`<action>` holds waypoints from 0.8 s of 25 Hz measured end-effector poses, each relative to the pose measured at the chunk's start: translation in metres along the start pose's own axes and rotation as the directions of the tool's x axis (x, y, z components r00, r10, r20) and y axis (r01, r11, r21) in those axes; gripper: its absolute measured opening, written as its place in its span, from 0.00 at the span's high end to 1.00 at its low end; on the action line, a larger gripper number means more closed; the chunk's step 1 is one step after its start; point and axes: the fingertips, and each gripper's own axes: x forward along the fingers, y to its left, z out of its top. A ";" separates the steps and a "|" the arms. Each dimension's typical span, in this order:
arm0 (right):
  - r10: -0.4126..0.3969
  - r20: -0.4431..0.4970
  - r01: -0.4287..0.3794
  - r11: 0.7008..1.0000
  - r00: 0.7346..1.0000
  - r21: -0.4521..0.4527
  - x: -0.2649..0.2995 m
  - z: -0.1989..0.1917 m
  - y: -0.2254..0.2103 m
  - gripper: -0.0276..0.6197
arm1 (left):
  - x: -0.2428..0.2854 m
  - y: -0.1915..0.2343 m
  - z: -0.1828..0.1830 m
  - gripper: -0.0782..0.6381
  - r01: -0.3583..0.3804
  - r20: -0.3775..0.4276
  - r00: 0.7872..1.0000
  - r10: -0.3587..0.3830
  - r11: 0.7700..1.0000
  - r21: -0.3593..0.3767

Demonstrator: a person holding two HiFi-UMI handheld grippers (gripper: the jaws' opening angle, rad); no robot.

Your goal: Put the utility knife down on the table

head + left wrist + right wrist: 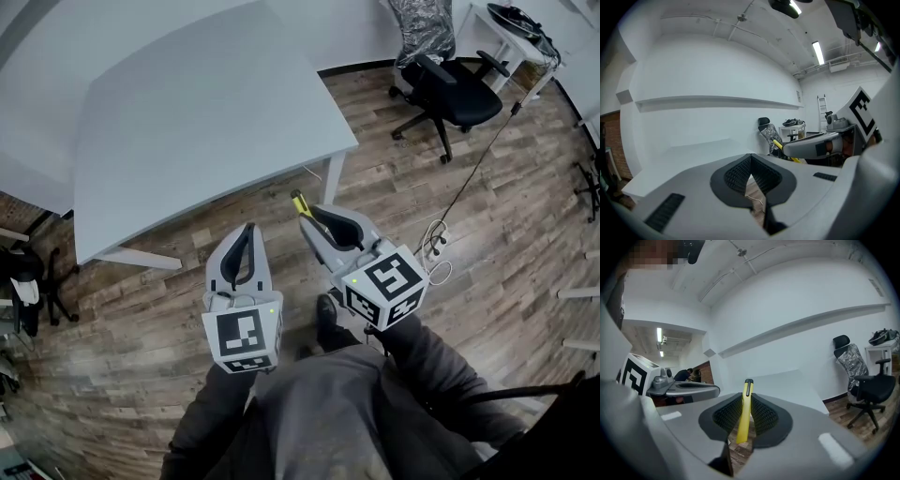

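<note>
The left gripper (246,234) hung with its jaws pressed together on nothing, while beside it the right gripper (314,220) had its jaws clamped on the yellow utility knife (744,418), its dark tip poking beyond the jaw ends, short of the white table (187,122).

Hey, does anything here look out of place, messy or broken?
Nothing looks spilled or broken. The yellow utility knife is clamped in the right gripper and is not yet on the white table. The only untidy thing is a loose white cable lying coiled on the wooden floor.
</note>
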 end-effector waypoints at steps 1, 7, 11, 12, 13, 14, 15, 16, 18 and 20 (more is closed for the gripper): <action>0.004 -0.001 -0.004 1.000 1.000 0.002 0.004 0.002 -0.006 0.87 | 0.007 0.000 0.002 0.89 -0.002 -0.003 1.000 0.002 1.000 0.000; 0.034 -0.011 -0.034 0.999 0.999 0.004 0.026 0.008 -0.033 0.87 | 0.044 0.003 0.006 0.89 -0.019 -0.015 1.000 0.019 1.000 0.003; 0.047 -0.012 -0.047 0.999 0.999 -0.007 0.037 0.018 -0.044 0.87 | 0.056 0.009 0.013 0.89 -0.037 -0.007 0.999 0.037 0.999 0.000; 0.050 -0.013 -0.050 0.999 0.999 -0.009 0.040 0.020 -0.045 0.87 | 0.058 0.011 0.015 0.89 -0.042 -0.004 0.999 0.042 0.999 -0.002; 0.052 -0.014 -0.052 0.999 0.999 -0.010 0.043 0.020 -0.047 0.87 | 0.061 0.013 0.015 0.89 -0.047 -0.004 0.999 0.047 0.999 -0.005; 0.054 -0.017 -0.054 0.998 0.998 -0.010 0.045 0.020 -0.049 0.87 | 0.063 0.015 0.015 0.89 -0.050 -0.006 0.999 0.050 0.999 -0.007; 0.056 -0.021 -0.056 0.998 0.998 -0.009 0.048 0.020 -0.049 0.87 | 0.065 0.017 0.014 0.89 -0.053 -0.009 0.999 0.053 0.999 -0.010; 0.058 -0.026 -0.058 0.998 0.998 -0.008 0.050 0.019 -0.049 0.87 | 0.067 0.020 0.014 0.89 -0.055 -0.010 0.998 0.055 0.998 -0.013; 0.059 -0.033 -0.059 0.998 0.998 -0.007 0.057 0.017 -0.048 0.87 | 0.070 0.028 0.013 0.89 -0.058 -0.009 0.998 0.058 0.998 -0.019; 0.052 -0.039 -0.053 0.999 0.998 -0.006 0.069 0.016 -0.050 0.87 | 0.076 0.037 0.011 0.89 -0.055 -0.009 0.998 0.055 0.998 -0.024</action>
